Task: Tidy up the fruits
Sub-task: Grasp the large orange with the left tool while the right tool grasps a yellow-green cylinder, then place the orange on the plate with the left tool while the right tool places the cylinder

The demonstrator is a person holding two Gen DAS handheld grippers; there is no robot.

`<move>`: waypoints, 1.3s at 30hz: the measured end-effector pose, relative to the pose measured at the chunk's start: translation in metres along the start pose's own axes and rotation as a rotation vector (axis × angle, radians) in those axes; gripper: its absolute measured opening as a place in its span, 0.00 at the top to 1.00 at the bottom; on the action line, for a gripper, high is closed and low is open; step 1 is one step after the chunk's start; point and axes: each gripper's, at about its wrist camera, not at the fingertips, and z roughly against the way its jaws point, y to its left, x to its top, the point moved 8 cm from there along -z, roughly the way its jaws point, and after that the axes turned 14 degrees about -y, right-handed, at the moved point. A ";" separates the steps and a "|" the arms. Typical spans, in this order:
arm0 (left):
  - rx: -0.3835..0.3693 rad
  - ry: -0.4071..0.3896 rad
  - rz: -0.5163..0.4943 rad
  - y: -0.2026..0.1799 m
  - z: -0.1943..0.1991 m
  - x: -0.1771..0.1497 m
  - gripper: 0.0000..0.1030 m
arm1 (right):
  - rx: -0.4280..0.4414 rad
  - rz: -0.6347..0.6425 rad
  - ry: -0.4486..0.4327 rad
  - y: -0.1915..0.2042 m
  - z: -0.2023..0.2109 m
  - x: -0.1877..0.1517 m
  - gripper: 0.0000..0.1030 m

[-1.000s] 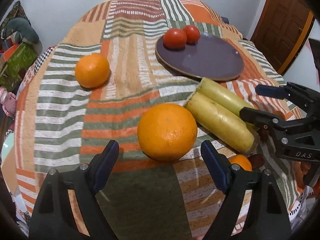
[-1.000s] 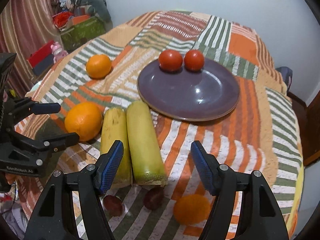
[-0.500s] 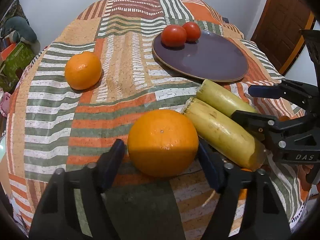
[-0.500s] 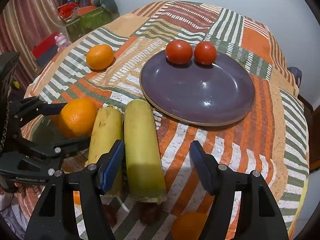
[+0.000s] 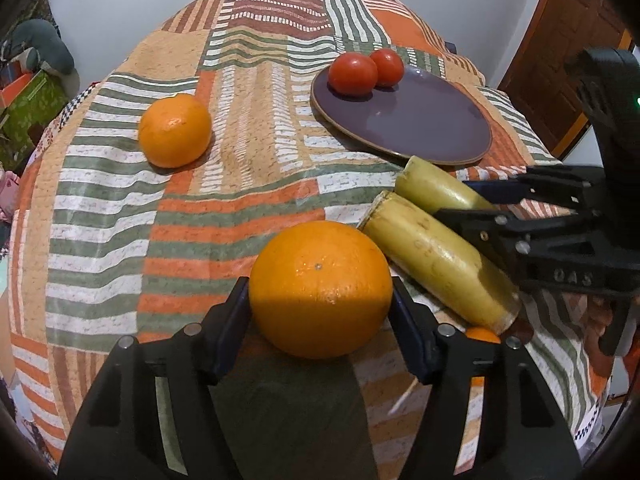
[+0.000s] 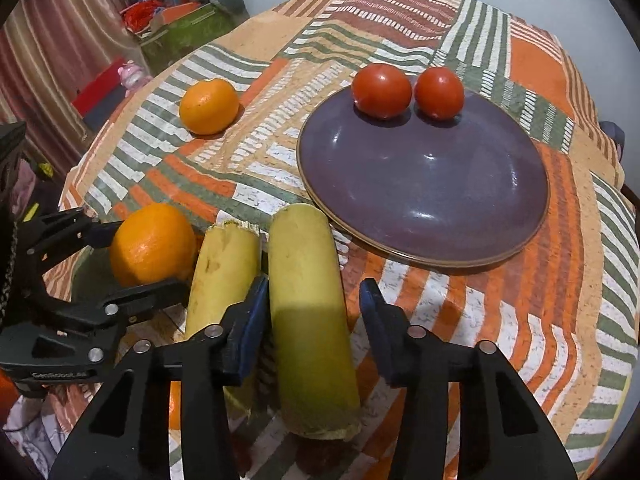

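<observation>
Both grippers are now closing further around fruit that stood free between wider jaws a second ago. Left gripper point(image 5: 320, 316) is straddling the large orange point(image 5: 320, 288), and both pads are lying against its sides; the orange is resting on the patchwork cloth point(image 5: 240, 120). Right gripper point(image 6: 312, 312) is straddling the right-hand yellow-green stalk point(image 6: 308, 300): the left pad is touching it, while a narrow gap is showing at the right pad. A second stalk point(image 6: 220, 276) is lying just beside the first, between it and the large orange. A smaller orange point(image 6: 209, 106) is sitting well apart on the cloth. Two tomatoes point(image 6: 382, 90) are sitting at the far rim of the purple plate point(image 6: 424, 208).
</observation>
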 end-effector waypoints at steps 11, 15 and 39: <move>0.017 -0.013 -0.004 0.004 0.017 -0.005 0.36 | -0.015 -0.014 -0.010 0.002 -0.004 0.003 0.67; 0.030 -0.030 -0.005 0.007 0.022 0.002 0.36 | -0.014 0.013 -0.045 0.007 0.012 0.008 0.67; 0.014 -0.160 -0.032 -0.032 0.033 0.091 0.36 | -0.093 -0.104 -0.306 -0.040 0.102 0.068 0.67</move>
